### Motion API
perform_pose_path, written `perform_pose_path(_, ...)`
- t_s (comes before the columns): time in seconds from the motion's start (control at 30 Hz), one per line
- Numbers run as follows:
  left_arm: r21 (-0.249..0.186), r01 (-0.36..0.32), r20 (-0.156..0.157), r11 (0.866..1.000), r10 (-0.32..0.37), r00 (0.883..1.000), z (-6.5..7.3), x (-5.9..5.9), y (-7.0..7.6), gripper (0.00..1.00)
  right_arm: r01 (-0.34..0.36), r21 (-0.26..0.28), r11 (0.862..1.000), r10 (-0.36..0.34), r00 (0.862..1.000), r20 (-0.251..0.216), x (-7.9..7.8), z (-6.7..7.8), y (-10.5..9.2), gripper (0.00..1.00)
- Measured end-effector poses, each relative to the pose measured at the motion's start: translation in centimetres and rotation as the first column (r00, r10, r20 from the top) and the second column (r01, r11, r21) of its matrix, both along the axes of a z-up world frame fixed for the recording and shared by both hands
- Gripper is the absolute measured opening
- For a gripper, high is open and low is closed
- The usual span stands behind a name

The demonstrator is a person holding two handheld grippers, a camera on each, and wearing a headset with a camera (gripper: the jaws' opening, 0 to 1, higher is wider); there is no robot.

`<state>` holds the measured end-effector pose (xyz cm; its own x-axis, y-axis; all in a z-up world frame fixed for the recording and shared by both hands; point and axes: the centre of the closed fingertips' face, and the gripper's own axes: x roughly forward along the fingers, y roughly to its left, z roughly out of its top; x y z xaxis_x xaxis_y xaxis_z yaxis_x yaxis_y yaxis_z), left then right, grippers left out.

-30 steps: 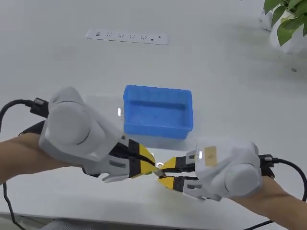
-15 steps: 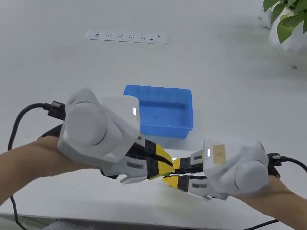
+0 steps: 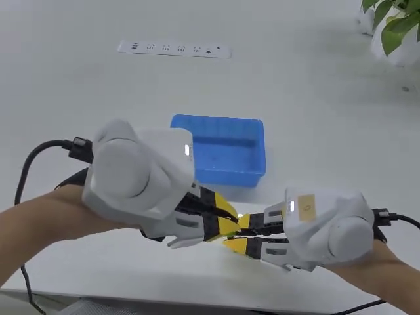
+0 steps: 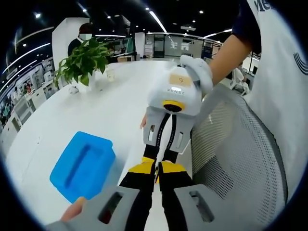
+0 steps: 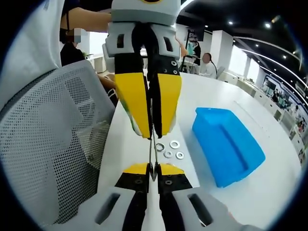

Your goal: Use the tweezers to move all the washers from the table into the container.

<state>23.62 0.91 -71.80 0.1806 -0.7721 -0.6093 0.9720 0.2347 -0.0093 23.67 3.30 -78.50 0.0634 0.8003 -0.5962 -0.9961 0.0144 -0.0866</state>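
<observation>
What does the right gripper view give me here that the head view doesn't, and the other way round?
Right gripper view: four washers lying loose outside the container, the thin tweezers running between both grippers' jaws, and a mesh chair. Head view: the power strip and the plant farther back. Both: the blue container, with the left gripper and right gripper tip to tip.
</observation>
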Motion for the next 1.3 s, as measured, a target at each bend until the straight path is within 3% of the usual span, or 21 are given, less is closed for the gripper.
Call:
perform_pose_path(0.1,-0.006,-0.013,-0.02,1.0,0.013,1.0,-0.1,-0.1,0.4,0.07,0.001,0.002,1.0,-0.001,1.0,-0.005,0.0,0.0,0.0,0.07)
perform_pose_path(0.3,-0.019,-0.018,-0.007,1.0,0.018,1.0,-0.1,0.0,0.2,0.07,0.009,0.004,1.0,-0.009,1.0,-0.013,0.0,0.0,0.0,0.07)
perform_pose_path(0.43,-0.027,-0.001,0.022,1.0,0.001,1.0,0.1,-0.1,-0.2,0.07,0.01,0.0,1.0,-0.01,1.0,-0.018,0.0,0.0,-0.2,0.07)
perform_pose_path(0.47,-0.01,0.033,0.065,0.999,-0.032,0.997,0.1,-0.2,-0.2,0.07,0.01,0.0,1.0,-0.01,1.0,-0.02,0.0,0.0,-0.2,0.07)
perform_pose_path(0.53,-0.017,0.027,0.042,0.999,-0.026,0.999,0.0,-0.4,-0.3,0.06,0.009,0.002,1.0,-0.009,1.0,-0.027,-0.1,0.0,-0.2,0.07)
perform_pose_path(0.57,-0.012,0.04,0.069,0.999,-0.039,0.997,0.1,-0.3,-0.4,0.06,0.01,0.004,1.0,-0.01,0.999,-0.03,-0.1,0.0,-0.2,0.07)
perform_pose_path(0.8,-0.008,0.061,0.056,0.998,-0.06,0.997,0.3,-1.0,-0.4,0.06,-0.017,0.001,1.0,0.017,0.999,-0.037,-0.9,0.0,0.6,0.07)
perform_pose_path(1.07,-0.018,0.028,0.038,0.999,-0.027,0.999,0.2,-1.1,1.0,0.06,-0.036,0.005,0.999,0.036,0.999,-0.032,-1.2,-0.1,1.6,0.08)
perform_pose_path(1.3,-0.013,0.039,0.049,0.999,-0.038,0.998,0.2,-1.3,0.9,0.06,-0.046,-0.005,0.999,0.046,0.999,-0.025,-1.3,-0.1,1.5,0.07)
